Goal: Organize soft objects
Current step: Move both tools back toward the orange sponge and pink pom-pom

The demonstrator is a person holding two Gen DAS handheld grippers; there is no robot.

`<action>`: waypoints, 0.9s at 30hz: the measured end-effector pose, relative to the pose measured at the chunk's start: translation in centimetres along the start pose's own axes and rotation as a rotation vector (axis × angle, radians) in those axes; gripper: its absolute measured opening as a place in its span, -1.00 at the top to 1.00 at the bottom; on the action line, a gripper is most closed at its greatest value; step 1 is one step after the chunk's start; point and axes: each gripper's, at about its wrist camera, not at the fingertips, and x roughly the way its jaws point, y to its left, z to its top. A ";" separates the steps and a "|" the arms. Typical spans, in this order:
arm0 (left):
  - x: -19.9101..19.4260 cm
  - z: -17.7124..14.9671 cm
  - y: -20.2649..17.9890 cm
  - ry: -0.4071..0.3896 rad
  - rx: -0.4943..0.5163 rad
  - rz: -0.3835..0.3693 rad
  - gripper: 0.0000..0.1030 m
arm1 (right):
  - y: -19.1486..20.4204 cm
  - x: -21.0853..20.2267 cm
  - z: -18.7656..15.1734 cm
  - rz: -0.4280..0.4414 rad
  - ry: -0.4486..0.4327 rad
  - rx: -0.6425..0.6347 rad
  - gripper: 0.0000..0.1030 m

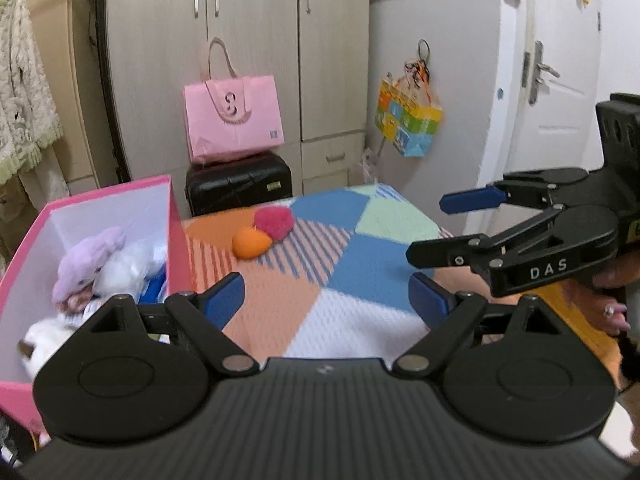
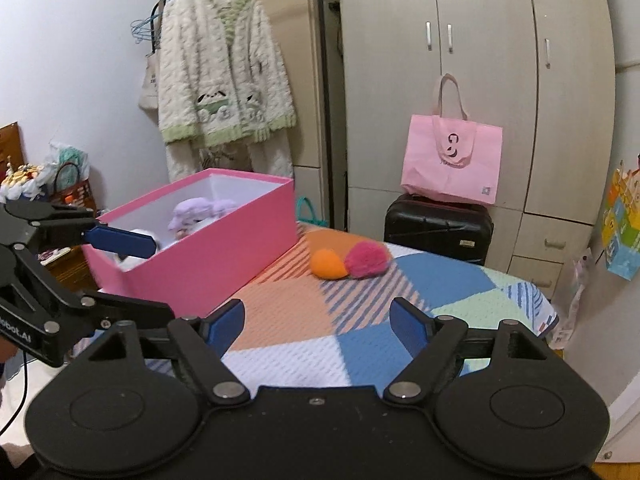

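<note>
An orange soft ball (image 1: 250, 243) (image 2: 328, 264) and a fuzzy magenta pompom (image 1: 275, 219) (image 2: 367, 259) lie touching each other on the patchwork blanket (image 1: 344, 276) (image 2: 304, 320). A pink box (image 1: 178, 236) (image 2: 208, 256) at the left holds a purple plush (image 1: 90, 258) (image 2: 196, 212) and white plush toys (image 1: 124, 268). My left gripper (image 1: 326, 302) is open and empty, above the blanket near the box. My right gripper (image 2: 318, 320) is open and empty, short of the two soft objects; it also shows in the left wrist view (image 1: 432, 228).
A black suitcase (image 1: 238, 184) (image 2: 438, 228) with a pink tote bag (image 1: 232, 120) (image 2: 452, 160) stands behind the bed against the wardrobe. A fluffy cardigan (image 2: 224, 80) hangs at the left. A colourful bag (image 1: 408, 120) hangs at the right.
</note>
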 end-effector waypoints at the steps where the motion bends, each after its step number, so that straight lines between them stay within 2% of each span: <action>1: 0.8 0.1 -0.2 -0.012 0.009 0.013 -0.73 | -0.7 0.6 0.1 0.009 0.005 0.021 -0.62; 4: 3.4 0.2 -0.6 -0.037 0.029 0.050 -0.73 | -2.8 2.4 0.5 0.040 0.032 0.067 -0.62; 9: 7.7 0.3 -0.3 -0.035 -0.004 0.071 -0.73 | -5.3 5.3 1.3 0.062 0.063 0.070 -0.61; 15: 12.0 0.4 0.3 -0.041 -0.019 0.148 -0.73 | -8.2 9.8 2.7 0.107 0.096 0.100 -0.61; 20: 15.5 1.2 1.6 -0.016 -0.060 0.171 -0.73 | -9.9 14.0 3.8 0.179 0.117 0.172 -0.61; 23: 17.5 1.5 2.3 0.002 -0.054 0.228 -0.72 | -10.3 16.8 4.3 0.193 0.131 0.170 -0.61; 27: 19.7 1.3 3.1 0.082 -0.044 0.269 -0.67 | -10.4 19.9 4.5 0.200 0.153 0.159 -0.61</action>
